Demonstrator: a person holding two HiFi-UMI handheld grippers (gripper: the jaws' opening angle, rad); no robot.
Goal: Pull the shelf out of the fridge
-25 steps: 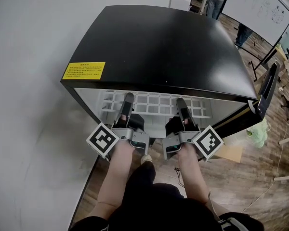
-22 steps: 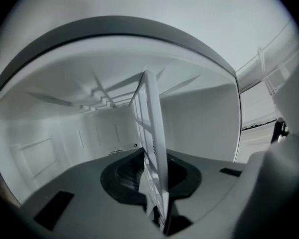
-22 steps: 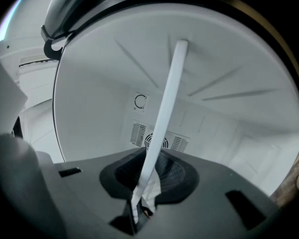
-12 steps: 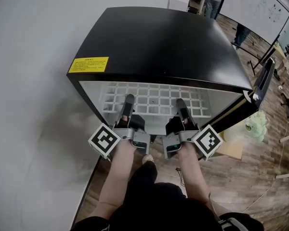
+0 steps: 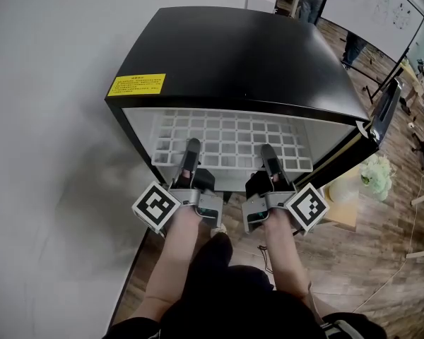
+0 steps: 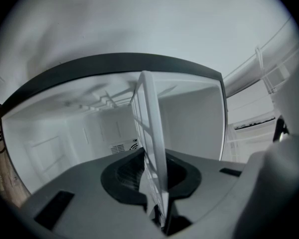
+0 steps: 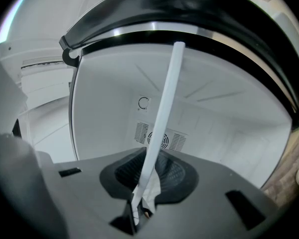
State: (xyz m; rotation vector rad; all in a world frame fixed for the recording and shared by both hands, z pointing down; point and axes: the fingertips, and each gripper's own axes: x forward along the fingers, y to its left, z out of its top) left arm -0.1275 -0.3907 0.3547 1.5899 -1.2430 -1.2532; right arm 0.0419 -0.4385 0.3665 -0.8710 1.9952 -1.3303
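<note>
The black mini fridge stands open below me, its white inside showing under the top edge. A white grid shelf sticks out of its front, level. My left gripper is shut on the shelf's front edge at the left, and my right gripper is shut on it at the right. In the left gripper view the shelf runs edge-on between the jaws of the left gripper. The right gripper view shows the shelf's rim clamped in the right gripper, with the fridge's back vent behind.
The fridge door hangs open at the right. A white wall runs along the left. On the wooden floor at the right lie a pale bag and cardboard. People stand by a whiteboard far back.
The shelf has slid out toward me with both grippers on it: more rows of its grid now show in front of the fridge's top edge.
</note>
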